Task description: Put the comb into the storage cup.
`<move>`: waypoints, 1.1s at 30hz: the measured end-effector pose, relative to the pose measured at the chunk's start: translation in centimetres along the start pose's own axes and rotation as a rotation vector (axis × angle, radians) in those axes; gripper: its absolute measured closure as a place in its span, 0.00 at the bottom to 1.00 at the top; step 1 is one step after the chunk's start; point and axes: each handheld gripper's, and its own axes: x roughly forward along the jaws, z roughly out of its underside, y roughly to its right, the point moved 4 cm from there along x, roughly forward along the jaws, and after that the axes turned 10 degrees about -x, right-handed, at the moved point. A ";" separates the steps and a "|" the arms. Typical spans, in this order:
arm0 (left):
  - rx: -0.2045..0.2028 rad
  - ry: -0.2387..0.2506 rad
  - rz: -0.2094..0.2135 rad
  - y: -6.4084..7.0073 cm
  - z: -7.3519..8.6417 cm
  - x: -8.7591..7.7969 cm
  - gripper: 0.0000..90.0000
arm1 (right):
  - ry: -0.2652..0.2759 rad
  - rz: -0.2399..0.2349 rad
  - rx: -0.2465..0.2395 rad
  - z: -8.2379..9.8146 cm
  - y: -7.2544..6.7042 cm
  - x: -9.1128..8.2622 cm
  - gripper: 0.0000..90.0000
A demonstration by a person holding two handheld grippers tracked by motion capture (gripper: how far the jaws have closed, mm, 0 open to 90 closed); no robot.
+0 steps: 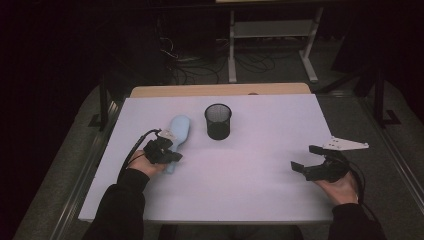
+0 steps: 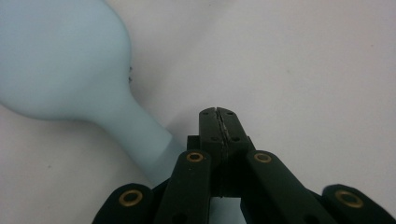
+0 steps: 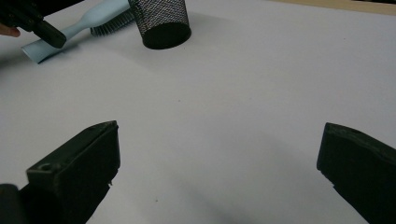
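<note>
High view is showing me a person sitting at a white table (image 1: 240, 190), a black gripper in each hand. Taking the black mesh cup (image 1: 218, 121) as the marker, the pale blue hairbrush (image 1: 177, 134) is lying flat on the tabletop just to the cup's left, its broad head nearest the cup and its handle running away from it toward the person. The left gripper (image 1: 172, 156) is sitting over that handle end, further from the cup than the brush head. In the left gripper view its two jaws are pressing tip to tip with nothing between them, and the brush handle (image 2: 149, 140) is passing just beside them on the left rather than inside them, so the brush is not being held. The right gripper (image 1: 306, 158) is resting well off to the cup's right, near the table's edge, with its jaws standing wide apart over bare tabletop. From the right gripper view the cup (image 3: 161, 21) is standing upright far ahead, with the brush (image 3: 81, 25) lying bristle side down just beside it.
</note>
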 end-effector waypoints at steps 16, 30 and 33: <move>-0.016 0.012 -0.021 -1.0 0.6 -1.0 1.00 | -0.003 -0.002 0.000 0.0 0.0 0.0 0.00; -0.038 0.017 -0.037 -2.1 1.3 -1.7 1.00 | -0.010 -0.004 -0.002 0.0 -0.1 0.2 0.00; -0.043 0.018 -0.045 -2.3 1.4 -1.9 1.00 | -0.006 -0.003 0.000 0.0 -0.1 0.1 0.00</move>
